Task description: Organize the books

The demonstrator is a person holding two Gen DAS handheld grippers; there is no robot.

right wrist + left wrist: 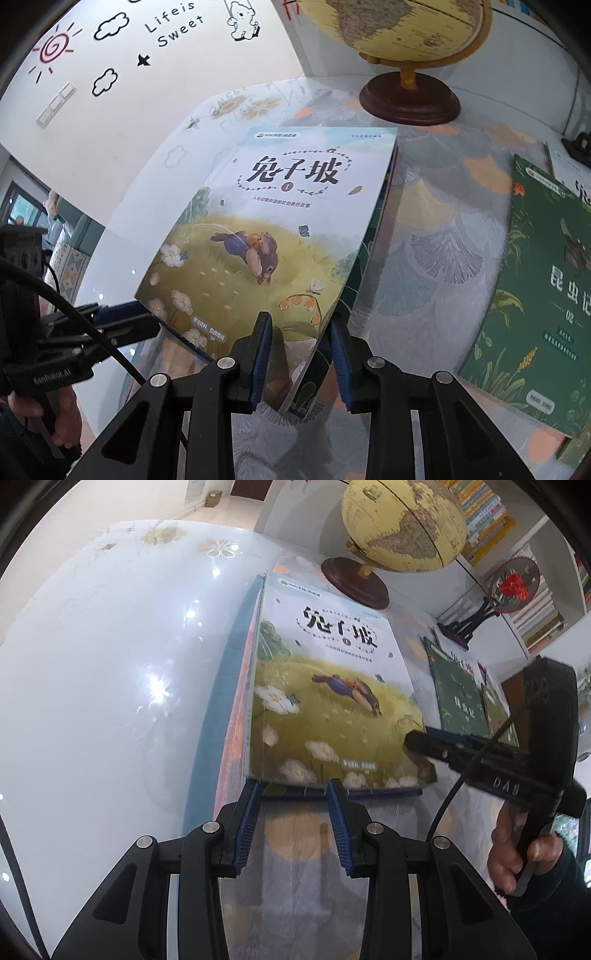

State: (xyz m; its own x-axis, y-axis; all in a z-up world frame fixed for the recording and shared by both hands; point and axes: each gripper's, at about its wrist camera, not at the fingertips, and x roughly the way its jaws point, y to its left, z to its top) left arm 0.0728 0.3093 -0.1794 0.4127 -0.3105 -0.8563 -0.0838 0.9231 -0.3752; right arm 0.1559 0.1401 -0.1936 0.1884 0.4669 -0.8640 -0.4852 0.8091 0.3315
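Glossy paper covers make the stack prone to shear: the rabbit book on top already sits skewed, with a green cover showing past its right edge in the right wrist view, and a push at one corner only is likely to turn it further instead of squaring it. The stack lies flat on the table, just in front of both grippers and on the left part of the patterned cloth. Its long axis runs away from the grippers toward the globe; the cover faces up, the title end is far, the spines are on the left. The left gripper is released: its jaws stand apart with the tips at the near edge by the spine corner, and only cloth shows between them. The right gripper straddles the near right corner, one pad over the cover and one at the outer edge; whether the pads press cannot be told. If they bite on the top cover alone, the corner may crease, or the book may lift off the others. A hard shove along the long axis would drive the far end against the globe's wooden base, which stands near it. A second green book lies well apart on the right and is not yet in the stack.
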